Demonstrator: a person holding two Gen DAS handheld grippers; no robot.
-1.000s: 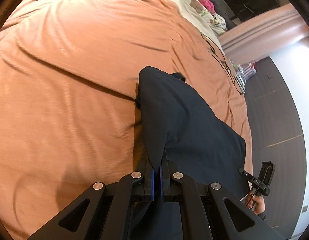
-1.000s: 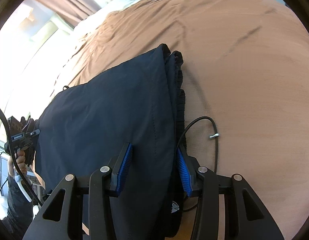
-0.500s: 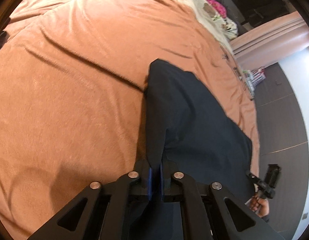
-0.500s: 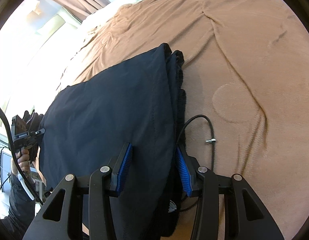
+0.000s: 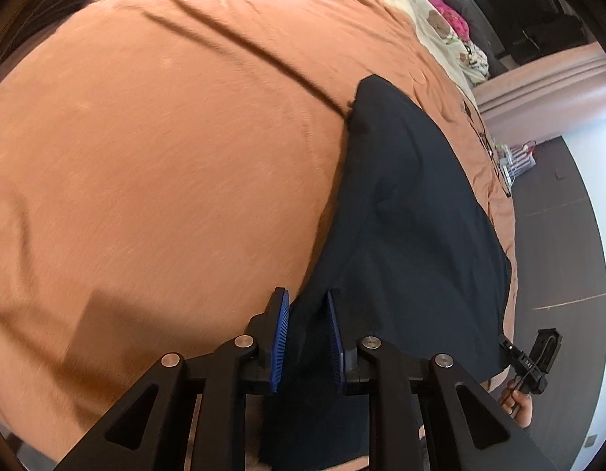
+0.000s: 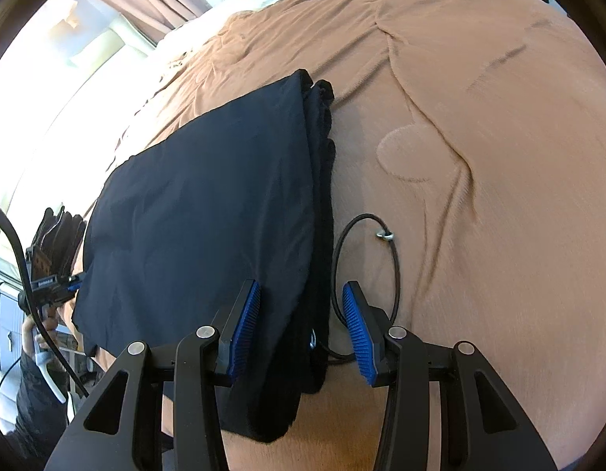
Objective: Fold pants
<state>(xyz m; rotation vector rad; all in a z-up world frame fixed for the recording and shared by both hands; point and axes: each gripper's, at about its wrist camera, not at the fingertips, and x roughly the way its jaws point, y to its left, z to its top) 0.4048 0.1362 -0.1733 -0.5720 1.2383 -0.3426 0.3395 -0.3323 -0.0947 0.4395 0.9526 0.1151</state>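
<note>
Lying folded on the orange bed (image 6: pixel 499 157), the dark pants (image 6: pixel 208 212) sat beside a looped black cord (image 6: pixel 395 259). The left gripper (image 5: pixel 307 333) was opening, cloth apparently loose between its fingers; the right gripper (image 6: pixel 301 333) stood spread astride the pants' edge.

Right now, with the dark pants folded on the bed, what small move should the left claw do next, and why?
Probably finish opening and draw back. The left claw has its jaws opening, with a corner of the pants between the blue pads but no longer pinched. The pants already lie folded on the orange blanket, so that corner seems placed. The right claw stands open over the folded edge.
</note>
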